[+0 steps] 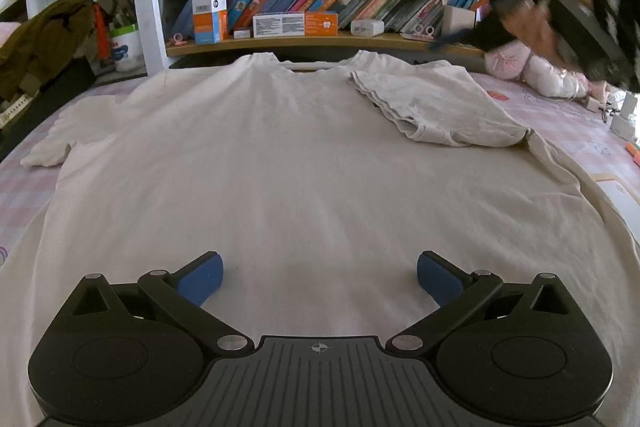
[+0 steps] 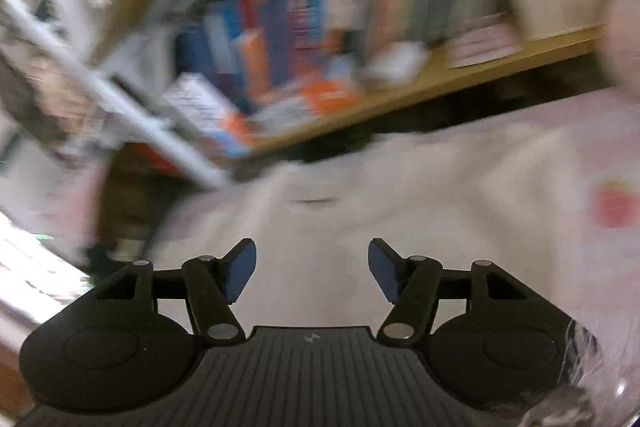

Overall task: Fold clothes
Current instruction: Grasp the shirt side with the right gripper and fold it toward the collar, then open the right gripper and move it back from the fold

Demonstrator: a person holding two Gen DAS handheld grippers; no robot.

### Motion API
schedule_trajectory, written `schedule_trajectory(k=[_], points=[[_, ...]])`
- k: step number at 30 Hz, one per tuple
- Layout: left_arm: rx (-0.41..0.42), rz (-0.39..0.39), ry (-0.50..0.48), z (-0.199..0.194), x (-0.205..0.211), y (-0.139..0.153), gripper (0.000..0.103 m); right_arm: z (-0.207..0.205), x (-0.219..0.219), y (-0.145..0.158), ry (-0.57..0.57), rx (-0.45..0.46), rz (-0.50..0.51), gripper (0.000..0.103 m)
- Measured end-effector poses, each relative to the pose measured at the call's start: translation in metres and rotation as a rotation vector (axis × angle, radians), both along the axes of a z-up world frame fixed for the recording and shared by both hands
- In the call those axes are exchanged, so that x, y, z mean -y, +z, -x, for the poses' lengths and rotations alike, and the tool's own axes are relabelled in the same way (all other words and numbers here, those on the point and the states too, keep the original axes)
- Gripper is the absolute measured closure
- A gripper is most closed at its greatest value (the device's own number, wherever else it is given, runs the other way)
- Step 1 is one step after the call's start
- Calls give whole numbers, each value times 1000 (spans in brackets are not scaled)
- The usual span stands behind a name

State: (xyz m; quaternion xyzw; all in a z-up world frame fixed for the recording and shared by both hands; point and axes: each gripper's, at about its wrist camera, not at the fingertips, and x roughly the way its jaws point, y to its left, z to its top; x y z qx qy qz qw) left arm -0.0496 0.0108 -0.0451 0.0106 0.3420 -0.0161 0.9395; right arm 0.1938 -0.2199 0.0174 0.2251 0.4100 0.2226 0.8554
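Observation:
A cream T-shirt (image 1: 280,167) lies spread flat on the bed, collar toward the shelf. Its right sleeve (image 1: 432,107) is folded inward over the chest, and its left sleeve (image 1: 52,143) lies stretched out. My left gripper (image 1: 320,275) hovers open over the shirt's lower part, its blue pads wide apart with nothing between them. At the upper right of the left wrist view, a person's hand (image 1: 536,23) holds the right gripper's black body in the air, blurred. In the blurred right wrist view, my right gripper (image 2: 312,267) is open and empty above the shirt (image 2: 400,187) near the collar.
A bookshelf (image 1: 320,43) with books and boxes runs along the far edge of the bed. An olive jacket (image 1: 44,35) lies at the left. Pink plush toys (image 1: 532,71) and white chargers (image 1: 624,119) sit at the right on the pink checked sheet (image 1: 560,115).

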Motion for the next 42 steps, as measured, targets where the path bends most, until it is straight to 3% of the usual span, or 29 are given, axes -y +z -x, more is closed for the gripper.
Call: schedule_trajectory(k=[3,9,12,16,23,31,34,42], points=[[0,0,0,0,0,0,0,18,-1,-14,-13,-33,116,50],[0,-2,0,0,0,-1,0,69,-32,-41,116,-39,154,50],[0,-3,0,0,0,-1,0,92,-41,-40,139,-4,185,50],[0,-3,0,0,0,-2,0,124,-37,-30,141,66,219,47],[0,-3,0,1,0,-2,0,181,-5,-29,51,110,419,35],[-44,-22,26,-2,2,4,0,208,25,-39,-15,64,426,28],[-52,-61,33,-1,6,13,0,212,30,-40,-17,66,427,22],[-59,-102,70,3,7,45,0,214,28,-43,-40,63,436,17]])
